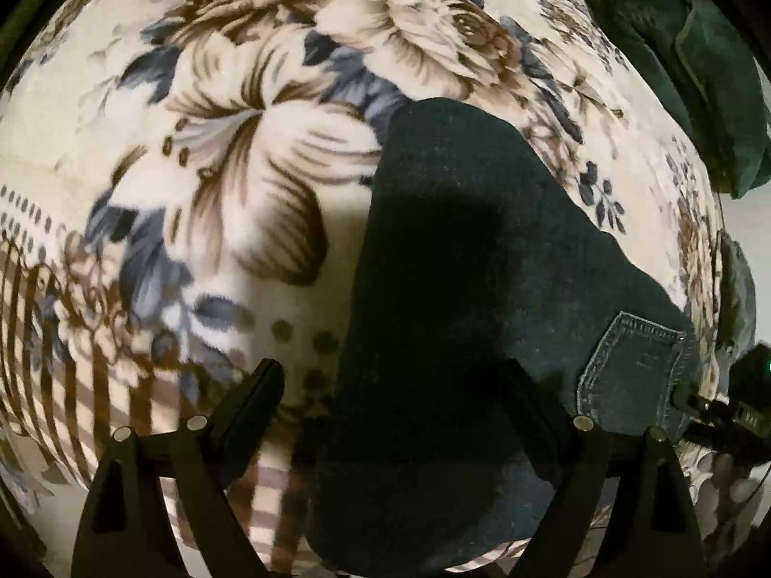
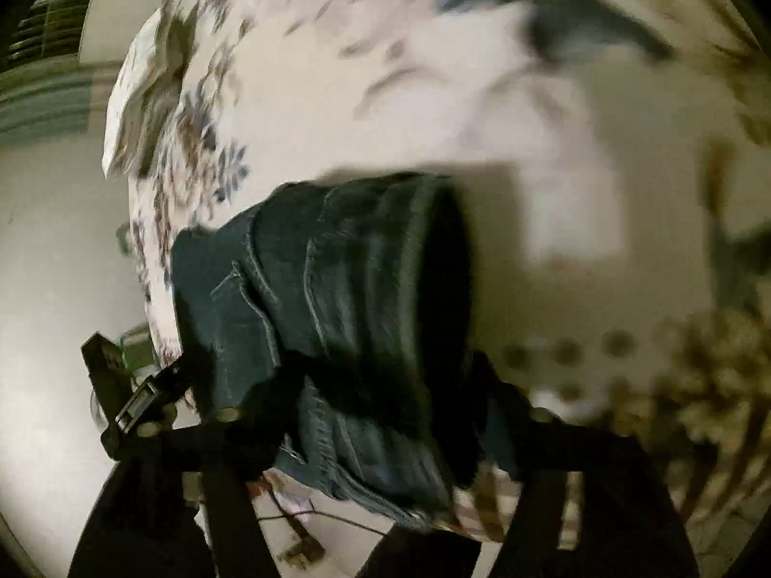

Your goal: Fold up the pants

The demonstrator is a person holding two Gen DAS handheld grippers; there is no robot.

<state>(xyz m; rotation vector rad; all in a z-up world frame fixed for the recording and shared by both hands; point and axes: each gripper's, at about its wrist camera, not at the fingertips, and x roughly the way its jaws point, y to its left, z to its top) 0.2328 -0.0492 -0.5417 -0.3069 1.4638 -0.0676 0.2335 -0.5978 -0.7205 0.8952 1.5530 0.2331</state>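
Note:
Dark blue denim pants (image 1: 462, 289) lie folded on a floral blanket (image 1: 231, 154), a back pocket (image 1: 631, 366) showing at the right. My left gripper (image 1: 395, 385) hangs open above the pants' near end, left finger (image 1: 250, 400) over the blanket, right finger over the denim. In the right wrist view, which is blurred, the pants (image 2: 327, 308) lie between my right gripper's (image 2: 385, 385) spread fingers, which look open above them. The other gripper (image 2: 139, 400) shows at the left of that view.
A dark green cushion (image 1: 674, 58) lies at the blanket's far right corner. The right gripper's body (image 1: 737, 404) is at the right edge of the left wrist view. A pale floor (image 2: 53, 289) lies beyond the blanket's (image 2: 385, 72) edge, with a window (image 2: 43, 58) behind.

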